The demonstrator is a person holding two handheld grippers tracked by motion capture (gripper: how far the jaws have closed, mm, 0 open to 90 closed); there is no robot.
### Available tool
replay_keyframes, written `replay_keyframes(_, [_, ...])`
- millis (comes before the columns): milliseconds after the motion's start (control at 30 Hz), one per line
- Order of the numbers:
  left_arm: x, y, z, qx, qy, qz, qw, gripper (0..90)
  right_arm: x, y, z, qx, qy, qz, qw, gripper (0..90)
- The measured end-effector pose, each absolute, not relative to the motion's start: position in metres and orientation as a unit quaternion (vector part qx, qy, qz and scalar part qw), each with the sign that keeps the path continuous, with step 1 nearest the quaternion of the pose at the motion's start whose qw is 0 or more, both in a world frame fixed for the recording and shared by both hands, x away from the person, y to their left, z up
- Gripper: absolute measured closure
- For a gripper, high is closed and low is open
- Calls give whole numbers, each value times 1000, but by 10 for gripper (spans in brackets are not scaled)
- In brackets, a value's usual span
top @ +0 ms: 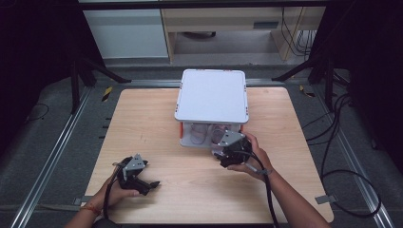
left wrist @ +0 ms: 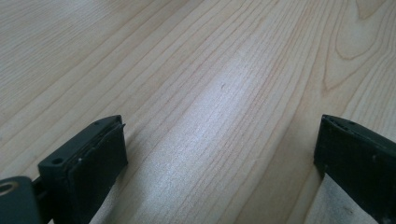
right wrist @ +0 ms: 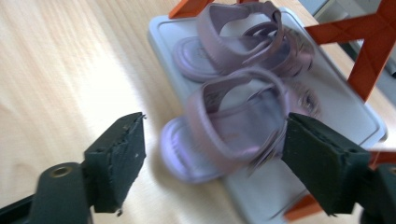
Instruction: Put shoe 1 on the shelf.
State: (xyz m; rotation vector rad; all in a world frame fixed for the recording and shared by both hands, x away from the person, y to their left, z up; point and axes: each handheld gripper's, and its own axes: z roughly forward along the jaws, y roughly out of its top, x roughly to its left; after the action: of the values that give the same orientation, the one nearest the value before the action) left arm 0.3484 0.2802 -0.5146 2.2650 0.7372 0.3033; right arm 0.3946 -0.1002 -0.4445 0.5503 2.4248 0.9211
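A pair of lilac strap sandals point(top: 205, 133) lies on the lower board of a small white rack point(top: 211, 95) with orange posts. In the right gripper view the nearer sandal point(right wrist: 224, 135) is blurred, and its toe hangs over the board's edge point(right wrist: 336, 102) above the table. The farther sandal point(right wrist: 233, 42) lies behind it. My right gripper point(right wrist: 215, 140) stands open just in front of the nearer sandal, and its pads touch nothing. In the high view the right gripper point(top: 222, 151) is at the rack's front right corner. My left gripper point(top: 151, 186) rests open on the wood at the front left, with nothing between its fingers point(left wrist: 93, 158).
The rack stands at the back middle of the wooden table point(top: 157, 123), and its white top board hides most of the lower one. Orange posts point(right wrist: 369, 51) rise beside the sandals. Black cables point(top: 342, 142) lie on the floor to the right.
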Motion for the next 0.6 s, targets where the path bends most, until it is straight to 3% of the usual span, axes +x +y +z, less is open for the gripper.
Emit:
replay_keyframes(267, [348,280,-515,879,287,117,362,13,388,-113,-470,257,878,355,192,156])
replay_keyframes(433, [348,280,-515,879,287,117,362,13,403,-113,-487,279,878,346,179,211])
replay_keyframes(600, [348,281,-515,880,285,116,362,12,417,-111,-496,298,872,350,168,211])
